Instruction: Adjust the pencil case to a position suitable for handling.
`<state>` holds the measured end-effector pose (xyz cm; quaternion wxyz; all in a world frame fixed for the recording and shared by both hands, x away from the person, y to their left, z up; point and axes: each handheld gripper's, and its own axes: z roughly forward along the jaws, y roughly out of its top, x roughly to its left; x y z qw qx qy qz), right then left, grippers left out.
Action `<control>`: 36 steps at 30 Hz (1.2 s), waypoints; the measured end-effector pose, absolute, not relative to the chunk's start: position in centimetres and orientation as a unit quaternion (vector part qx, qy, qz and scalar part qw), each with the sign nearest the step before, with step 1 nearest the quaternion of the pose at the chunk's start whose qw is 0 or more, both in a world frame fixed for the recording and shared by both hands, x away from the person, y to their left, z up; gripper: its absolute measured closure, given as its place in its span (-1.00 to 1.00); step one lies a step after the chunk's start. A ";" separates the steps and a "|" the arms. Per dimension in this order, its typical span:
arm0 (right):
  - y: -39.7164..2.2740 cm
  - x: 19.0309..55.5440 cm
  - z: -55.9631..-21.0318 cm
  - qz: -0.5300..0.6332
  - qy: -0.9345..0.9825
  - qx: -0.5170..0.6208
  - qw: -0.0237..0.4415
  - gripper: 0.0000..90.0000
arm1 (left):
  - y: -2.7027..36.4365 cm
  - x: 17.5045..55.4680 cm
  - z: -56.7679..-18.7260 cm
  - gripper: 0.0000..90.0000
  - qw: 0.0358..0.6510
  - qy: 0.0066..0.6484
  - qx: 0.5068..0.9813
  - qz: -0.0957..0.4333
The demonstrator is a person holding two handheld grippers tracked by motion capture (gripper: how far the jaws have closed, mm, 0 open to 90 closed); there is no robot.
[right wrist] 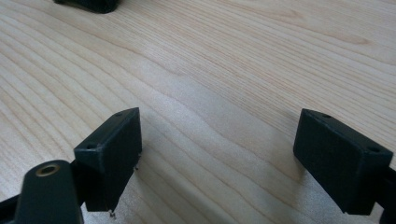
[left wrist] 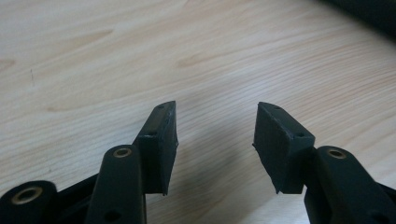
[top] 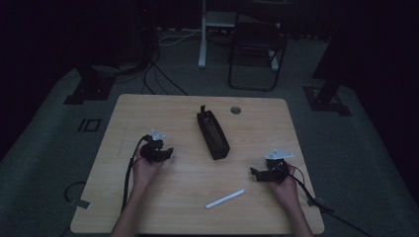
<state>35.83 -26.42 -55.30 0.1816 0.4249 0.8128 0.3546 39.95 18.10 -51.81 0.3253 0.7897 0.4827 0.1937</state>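
Note:
A dark, long pouch [top: 213, 134] lies open-topped at the middle of the wooden table [top: 148, 108], angled toward the far side. A white pen [top: 225, 198] rests near the front edge. My left gripper [top: 167, 154] hovers left of the pouch, held in a hand; its jaws stand open over bare wood [left wrist: 216, 123]. My right gripper [top: 255, 173] sits right of the pen and below the pouch's near end, jaws wide open [right wrist: 219, 140] with nothing between them. A dark corner of the pouch [right wrist: 88, 4] shows at the top of the right gripper view.
A round grommet hole [top: 235, 110] sits near the table's far edge. Beyond the table stand a dark folding chair [top: 257, 44], a white desk leg [top: 202, 34] and floor cables [top: 158, 74]. The room is dim.

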 end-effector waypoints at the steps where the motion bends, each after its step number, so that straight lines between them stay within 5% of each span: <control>1: -26.4 35.8 -55.3 0.355 0.813 0.425 0.182 -0.66 | 18.1 39.8 -51.6 0.14 0.329 0.480 0.790 0.194; 36: -26.4 35.8 -55.3 0.355 0.813 0.424 0.182 -0.66 | 15.1 33.6 -46.7 0.20 0.425 0.382 0.799 0.187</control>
